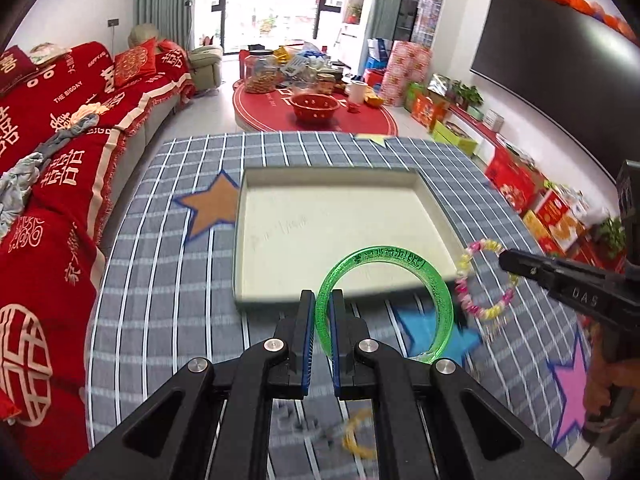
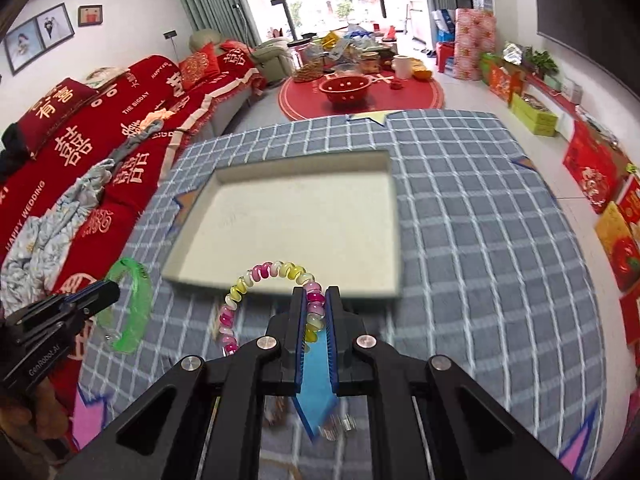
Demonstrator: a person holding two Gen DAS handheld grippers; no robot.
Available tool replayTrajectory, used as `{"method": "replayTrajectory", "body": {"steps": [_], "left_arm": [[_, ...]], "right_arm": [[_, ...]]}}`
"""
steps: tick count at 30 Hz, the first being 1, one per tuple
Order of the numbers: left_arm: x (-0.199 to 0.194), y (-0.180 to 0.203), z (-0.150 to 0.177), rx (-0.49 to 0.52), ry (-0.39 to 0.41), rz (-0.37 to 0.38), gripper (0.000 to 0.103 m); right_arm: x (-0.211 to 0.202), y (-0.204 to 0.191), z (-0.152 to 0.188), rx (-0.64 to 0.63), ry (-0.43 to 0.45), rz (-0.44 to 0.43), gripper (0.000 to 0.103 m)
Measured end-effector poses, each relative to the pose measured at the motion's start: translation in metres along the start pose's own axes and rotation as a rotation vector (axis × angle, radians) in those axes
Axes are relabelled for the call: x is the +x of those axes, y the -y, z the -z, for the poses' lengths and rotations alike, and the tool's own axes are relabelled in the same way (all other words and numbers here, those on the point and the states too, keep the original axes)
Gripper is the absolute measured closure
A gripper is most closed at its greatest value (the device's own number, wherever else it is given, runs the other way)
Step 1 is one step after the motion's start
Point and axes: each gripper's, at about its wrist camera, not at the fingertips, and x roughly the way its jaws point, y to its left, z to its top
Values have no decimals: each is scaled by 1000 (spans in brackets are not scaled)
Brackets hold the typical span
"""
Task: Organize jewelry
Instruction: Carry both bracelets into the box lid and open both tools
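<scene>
The left gripper (image 1: 323, 300) clamps a green bangle (image 1: 384, 304); the right gripper (image 2: 316, 300) clamps a beaded bracelet (image 2: 272, 276). The empty tray (image 2: 200, 216) lies just beyond both.

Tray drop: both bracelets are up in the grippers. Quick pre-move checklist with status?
1. Left gripper shut on green bangle: ok.
2. Right gripper shut on beaded bracelet: ok.
3. Tray empty, room for both: ok.
4. Bracelets over the tray: not ok, both hang at its near edge.
5. Bangle and beaded bracelet apart: cannot tell, they nearly overlap in the left wrist view.
6. Other jewelry left on the checked cloth: not ok, a yellow ring lies below the left gripper.
</scene>
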Motion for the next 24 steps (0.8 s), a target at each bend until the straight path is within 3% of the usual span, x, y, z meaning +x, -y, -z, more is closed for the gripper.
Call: {"method": "replayTrajectory", "body": {"steps": [10,15,24], "left_arm": [[104,-18,-64,-41,-54,-73,83],[146,-21,-75,-42,-82,-107,83],[178,-10,-68,33,-123,-172,83]], "right_arm": [[86,15,-71,68,-49,17,93],[125,32,-82,100,-80,53,93],[161,45,-76,120,-127,82,93]]}}
